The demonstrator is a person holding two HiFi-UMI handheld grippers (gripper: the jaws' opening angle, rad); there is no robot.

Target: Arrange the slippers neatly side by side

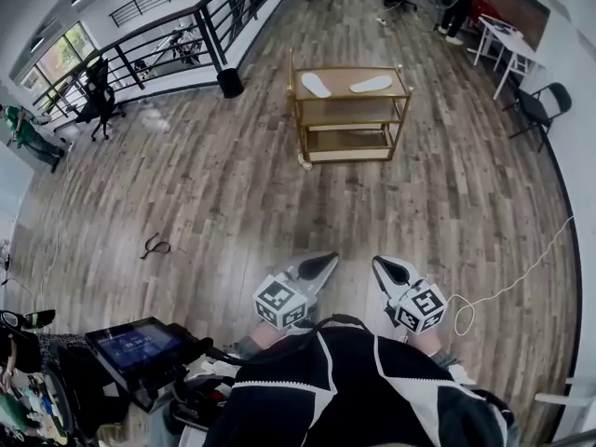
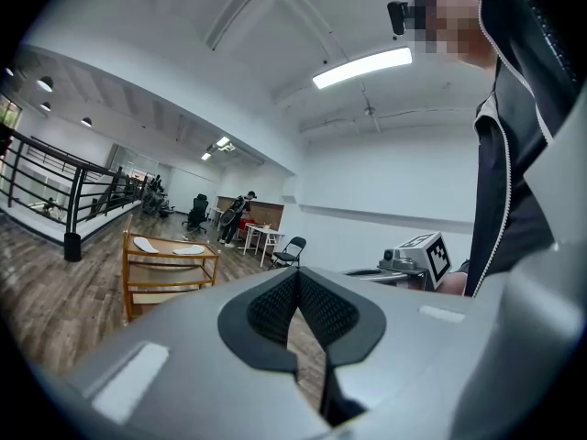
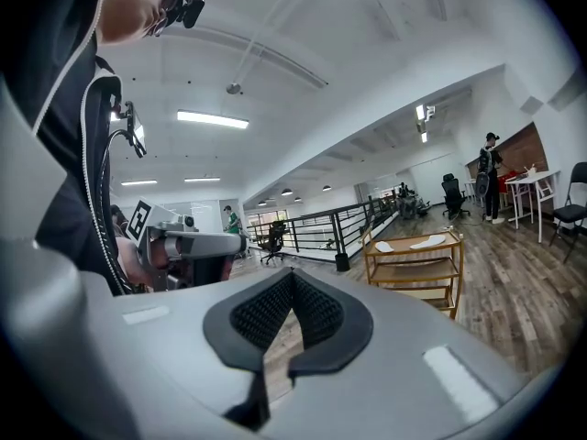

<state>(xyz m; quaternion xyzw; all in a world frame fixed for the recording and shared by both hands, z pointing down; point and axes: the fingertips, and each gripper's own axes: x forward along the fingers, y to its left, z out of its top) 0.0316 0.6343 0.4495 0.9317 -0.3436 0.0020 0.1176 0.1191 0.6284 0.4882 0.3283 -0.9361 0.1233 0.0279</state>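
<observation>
Two white slippers lie apart on the top shelf of a gold wheeled cart [image 1: 300, 119], one at the left [image 1: 316, 85] and one at the right [image 1: 372, 84]. They point in different directions. The cart stands well ahead of me across the wooden floor. My left gripper [image 1: 325, 262] and right gripper [image 1: 381, 265] are held close to my body, both shut and holding nothing. In the left gripper view the shut left gripper [image 2: 298, 302] faces the cart [image 2: 138, 291] and slippers [image 2: 145, 244]. In the right gripper view the right gripper [image 3: 292, 302] faces the cart [image 3: 449, 273] and a slipper [image 3: 431, 241].
A black railing [image 1: 177, 35] runs along the far left with a black bin [image 1: 230, 83] at its foot. A dark cable [image 1: 156, 245] and a white cord [image 1: 503, 291] lie on the floor. A folding chair [image 1: 535, 110], white table [image 1: 507, 40] and people stand far right. A screen [image 1: 140, 345] sits near my left.
</observation>
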